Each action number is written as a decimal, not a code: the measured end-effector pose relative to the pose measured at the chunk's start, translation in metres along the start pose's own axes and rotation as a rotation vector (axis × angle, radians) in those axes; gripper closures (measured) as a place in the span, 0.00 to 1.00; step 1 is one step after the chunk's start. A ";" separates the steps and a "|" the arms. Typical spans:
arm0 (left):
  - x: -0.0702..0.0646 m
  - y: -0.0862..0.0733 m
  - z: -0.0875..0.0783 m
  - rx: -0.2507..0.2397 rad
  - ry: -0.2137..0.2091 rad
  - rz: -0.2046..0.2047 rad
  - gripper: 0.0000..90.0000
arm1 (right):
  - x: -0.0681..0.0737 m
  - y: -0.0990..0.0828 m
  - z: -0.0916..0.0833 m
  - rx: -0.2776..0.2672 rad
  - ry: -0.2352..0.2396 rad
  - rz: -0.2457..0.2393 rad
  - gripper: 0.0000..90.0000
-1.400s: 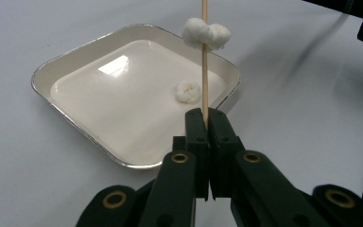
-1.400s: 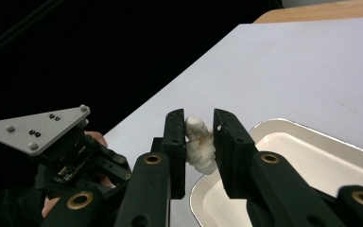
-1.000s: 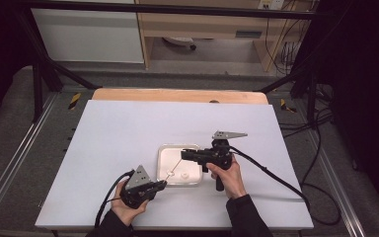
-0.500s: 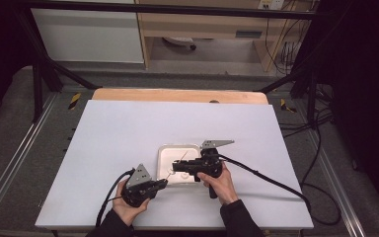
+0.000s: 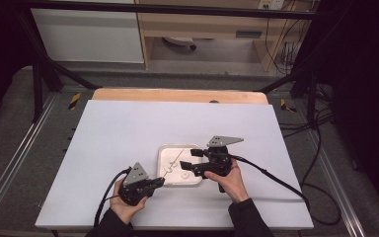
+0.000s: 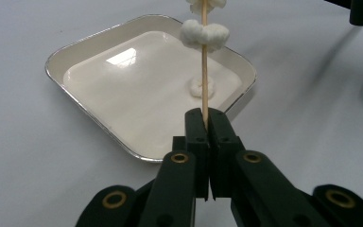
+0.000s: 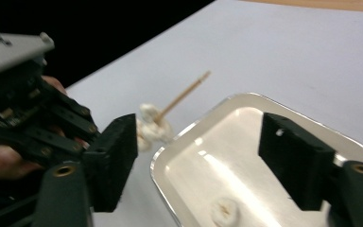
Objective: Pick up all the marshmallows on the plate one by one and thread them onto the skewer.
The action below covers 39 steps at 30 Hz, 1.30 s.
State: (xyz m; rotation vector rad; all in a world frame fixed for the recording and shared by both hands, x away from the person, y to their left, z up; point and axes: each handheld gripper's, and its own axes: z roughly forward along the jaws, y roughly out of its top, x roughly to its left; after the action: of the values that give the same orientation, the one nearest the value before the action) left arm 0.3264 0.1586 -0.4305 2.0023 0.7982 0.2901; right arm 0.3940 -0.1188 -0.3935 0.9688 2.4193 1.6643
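The desk (image 5: 128, 133) carries a shallow white tray (image 5: 165, 153) near its front edge. The right hand-held gripper (image 5: 191, 160) hangs over the tray with jaws spread wide and empty. The left hand-held gripper (image 6: 207, 124) is clamped on the butt of a wooden skewer (image 6: 203, 56), whose long axis runs up and away over the tray. Threaded pieces (image 6: 204, 36) sit high on it; the top one is cut off. One loose piece (image 7: 225, 211) lies in the tray directly below the right jaws, the nearer hand. What the pieces are cannot be made out.

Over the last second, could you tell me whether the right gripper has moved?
Yes. The right gripper has come down toward the person and now sits over the tray's right side.
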 end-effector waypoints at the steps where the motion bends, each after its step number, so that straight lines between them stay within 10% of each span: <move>1: 0.000 0.000 0.000 -0.002 0.001 -0.004 0.98 | 0.000 -0.001 0.000 0.011 -0.014 -0.016 0.25; 13: 0.004 -0.001 -0.002 0.009 0.002 -0.011 0.98 | -0.008 -0.014 0.000 0.087 -0.106 -0.071 0.06; 39: 0.005 -0.002 -0.003 0.010 0.001 -0.014 0.98 | -0.008 -0.037 0.033 0.201 -0.176 -0.085 0.06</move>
State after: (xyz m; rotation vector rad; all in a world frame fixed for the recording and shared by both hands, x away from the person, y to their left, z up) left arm 0.3283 0.1647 -0.4316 2.0056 0.8157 0.2796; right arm 0.3960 -0.1036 -0.4412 0.9740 2.5035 1.2706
